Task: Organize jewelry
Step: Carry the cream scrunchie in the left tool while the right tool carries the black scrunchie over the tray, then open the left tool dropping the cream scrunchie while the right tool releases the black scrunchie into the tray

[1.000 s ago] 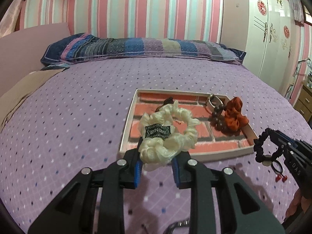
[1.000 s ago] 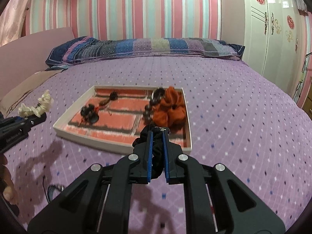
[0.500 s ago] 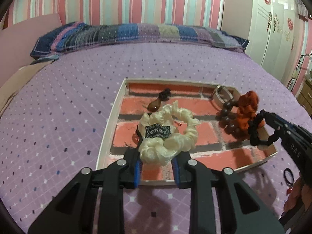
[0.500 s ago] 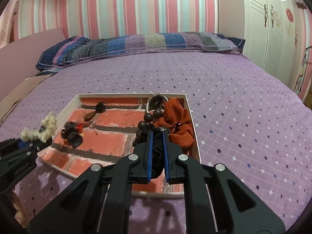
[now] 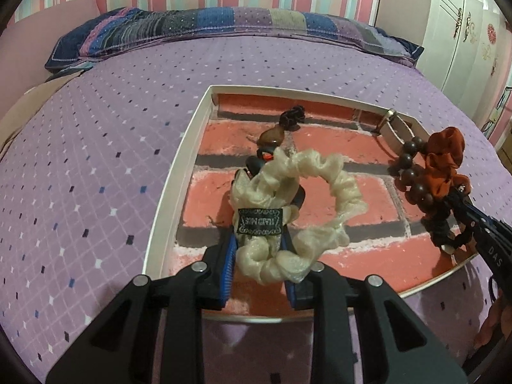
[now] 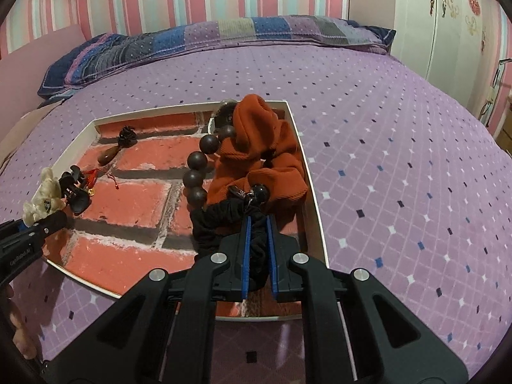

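Note:
A shallow white tray (image 5: 179, 160) with a red brick-pattern floor (image 6: 137, 192) lies on the purple bed. My left gripper (image 5: 259, 256) is shut on a cream scrunchie (image 5: 320, 192) and holds it over the tray's near left part. My right gripper (image 6: 257, 240) is shut on a black scrunchie (image 6: 217, 220), held over the tray's near right corner beside an orange scrunchie (image 6: 256, 156) and a dark wooden bead bracelet (image 6: 198, 166). In the tray also lie a black hair clip (image 6: 75, 192) and a brown pendant (image 6: 108, 156).
The purple dotted bedspread (image 5: 80, 176) surrounds the tray. A patchwork pillow (image 5: 208, 25) lies along the far edge. A white wardrobe (image 6: 448, 16) stands at the right. A pale bangle (image 5: 393, 131) rests in the tray's far right corner.
Both grippers have moved forward and down over the tray, each still holding its scrunchie. The black scrunchie now hangs just above the tray floor by the orange one.

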